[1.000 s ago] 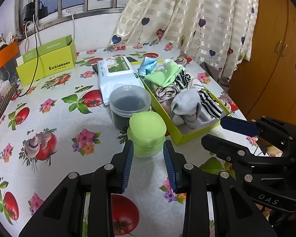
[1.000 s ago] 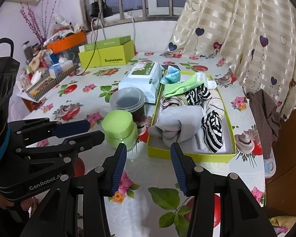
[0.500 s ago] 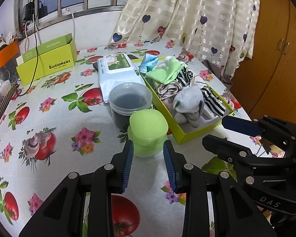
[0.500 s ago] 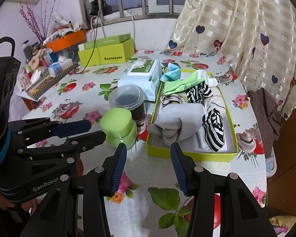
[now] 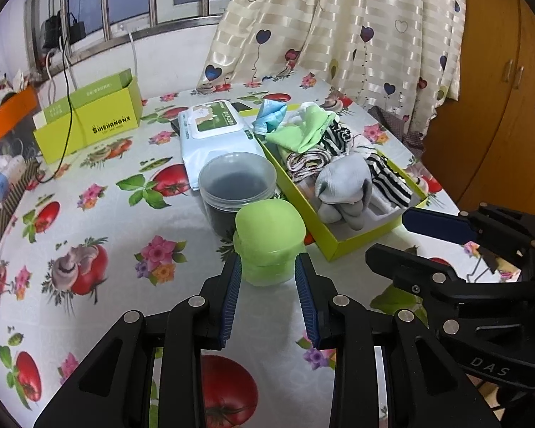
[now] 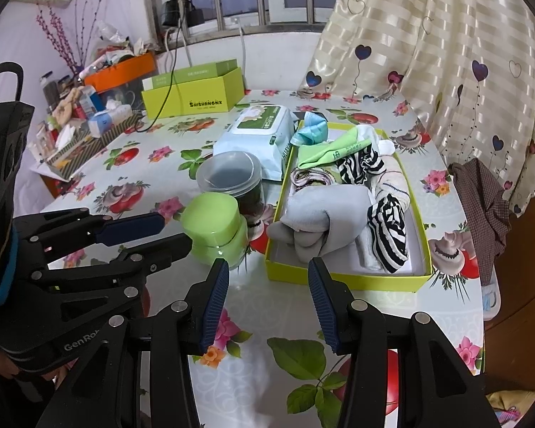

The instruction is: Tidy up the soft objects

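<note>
Green jar [image 5: 269,240] now sits between the left tongs [image 5: 267,278], closer than a second ago, pads narrow but not gripping. Right tongs [image 6: 267,285] wide, empty. Socks [image 6: 339,214] fill the box [image 6: 346,280] at the surface's right edge; sorting paused.

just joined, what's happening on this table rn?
A person holds two grippers over a floral tablecloth. The left gripper is open with its fingers on either side of a green lidded jar; whether they touch it is unclear. The right gripper is open and empty in front of the yellow-green box of socks.
</note>
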The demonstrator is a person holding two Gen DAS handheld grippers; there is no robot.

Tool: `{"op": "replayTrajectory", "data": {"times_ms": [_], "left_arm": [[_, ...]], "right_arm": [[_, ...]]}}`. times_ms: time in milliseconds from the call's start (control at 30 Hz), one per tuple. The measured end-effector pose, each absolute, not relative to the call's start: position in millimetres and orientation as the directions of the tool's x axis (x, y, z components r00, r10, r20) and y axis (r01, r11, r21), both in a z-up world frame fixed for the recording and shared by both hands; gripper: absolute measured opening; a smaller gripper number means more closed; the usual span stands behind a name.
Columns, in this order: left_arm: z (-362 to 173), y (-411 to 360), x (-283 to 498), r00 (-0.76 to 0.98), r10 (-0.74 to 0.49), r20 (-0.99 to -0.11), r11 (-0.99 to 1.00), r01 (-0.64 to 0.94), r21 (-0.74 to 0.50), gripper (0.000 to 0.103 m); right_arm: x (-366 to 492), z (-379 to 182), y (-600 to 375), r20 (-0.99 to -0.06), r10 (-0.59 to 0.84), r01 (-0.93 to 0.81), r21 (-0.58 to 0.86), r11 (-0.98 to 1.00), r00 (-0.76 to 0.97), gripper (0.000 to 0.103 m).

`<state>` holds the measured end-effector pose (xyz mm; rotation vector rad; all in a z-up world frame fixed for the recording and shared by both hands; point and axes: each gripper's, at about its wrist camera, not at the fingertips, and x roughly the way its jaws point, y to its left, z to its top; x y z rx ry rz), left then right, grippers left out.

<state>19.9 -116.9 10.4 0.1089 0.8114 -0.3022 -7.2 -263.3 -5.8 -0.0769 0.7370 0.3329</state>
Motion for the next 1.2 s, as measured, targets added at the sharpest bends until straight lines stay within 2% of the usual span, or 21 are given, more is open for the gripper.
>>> {"op": "replayTrajectory", "data": {"times_ms": [1200], "left_arm": [[3.5, -115.3, 23.9, 0.646, -0.215, -0.732, 0.957, 0.289, -0.026, 0.033]], "right_arm": [[-5.9, -7.2, -259.5, -0.674, 0.268, -0.323, 0.047, 0.945, 0.688, 0.046]]}}
